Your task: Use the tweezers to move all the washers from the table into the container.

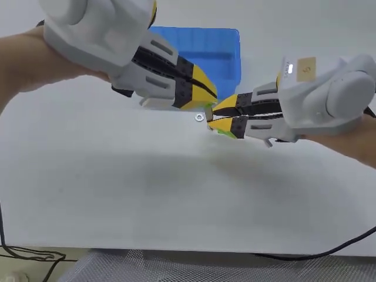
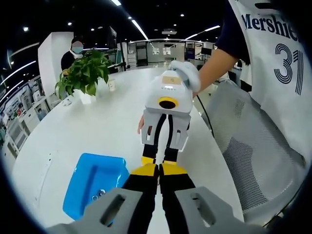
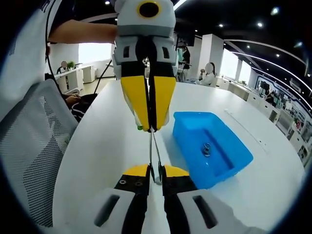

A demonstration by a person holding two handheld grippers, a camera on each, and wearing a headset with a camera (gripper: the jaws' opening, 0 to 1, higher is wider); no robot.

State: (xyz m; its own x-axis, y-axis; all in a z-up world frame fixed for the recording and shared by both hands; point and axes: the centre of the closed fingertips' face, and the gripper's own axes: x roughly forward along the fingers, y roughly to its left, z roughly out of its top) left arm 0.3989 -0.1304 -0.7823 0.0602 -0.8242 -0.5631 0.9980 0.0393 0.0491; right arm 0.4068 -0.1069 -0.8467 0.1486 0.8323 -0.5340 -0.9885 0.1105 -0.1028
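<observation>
a white surface (image 1: 176, 194) runs across the head view, with a blue container (image 1: 226, 44) at its far side. the left gripper (image 1: 210, 97) comes in from the left and the right gripper (image 1: 215, 116) from the right, their tips almost meeting just in front of the container. one washer (image 1: 200, 117) lies on the surface right beside those tips, outside the container, so it is not yet moved.

in the left gripper view the container (image 2: 85, 180) sits low on the left with something small and pale on its floor, too blurred to name. the left fingers rise close together, nose to nose with the right gripper.

in the right gripper view the tweezers (image 3: 154, 151) bridge the two grippers. the left fingers (image 3: 163, 97) are pressed together on one end and the right fingers (image 3: 175, 171) are closed onto the other. the container lies to the right, and a small metal piece (image 3: 206, 148) rests on its floor, likely a washer already delivered. i judge the task partly done: at least one washer is left, and the tweezers are not yet at it.
</observation>
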